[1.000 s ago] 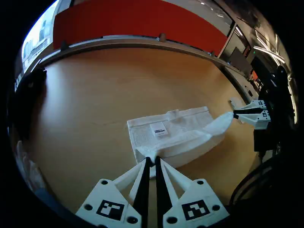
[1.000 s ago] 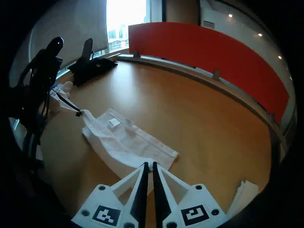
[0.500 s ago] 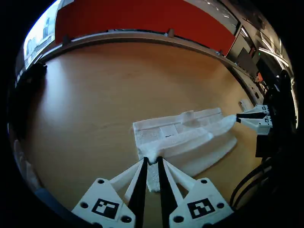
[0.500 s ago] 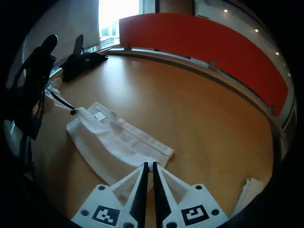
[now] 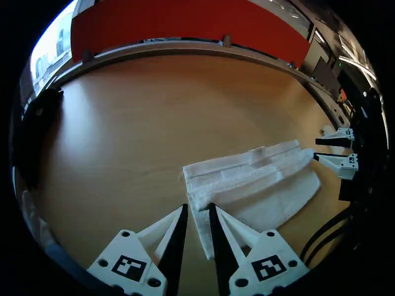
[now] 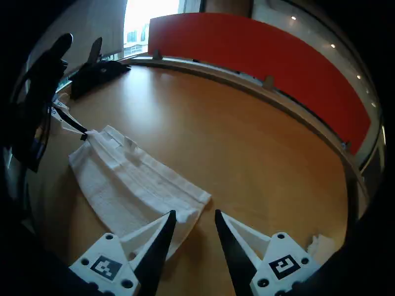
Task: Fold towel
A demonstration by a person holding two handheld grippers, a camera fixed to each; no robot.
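A white towel [image 5: 252,182] lies folded into a long flat band on the wooden table [image 5: 148,123]. In the left gripper view my left gripper [image 5: 197,209] stands open, its fingers on either side of the towel's near corner. At the towel's far end the right gripper [image 5: 318,149] is open too. In the right gripper view the towel [image 6: 133,182] stretches from my open right gripper [image 6: 194,216], whose left finger [image 6: 165,232] lies over the near end, to the left gripper [image 6: 74,126] at the far corner.
A red partition [image 5: 187,24] [image 6: 256,54] runs along the table's far rim. A black object [image 6: 98,74] sits on the table by the window. Another white cloth [image 6: 321,244] lies near the table's edge at lower right. Bare wood [image 6: 237,148] surrounds the towel.
Both grippers lowered the lifted towel edge onto the table and opened, letting go. The towel now lies flatter, with the raised fold gone.
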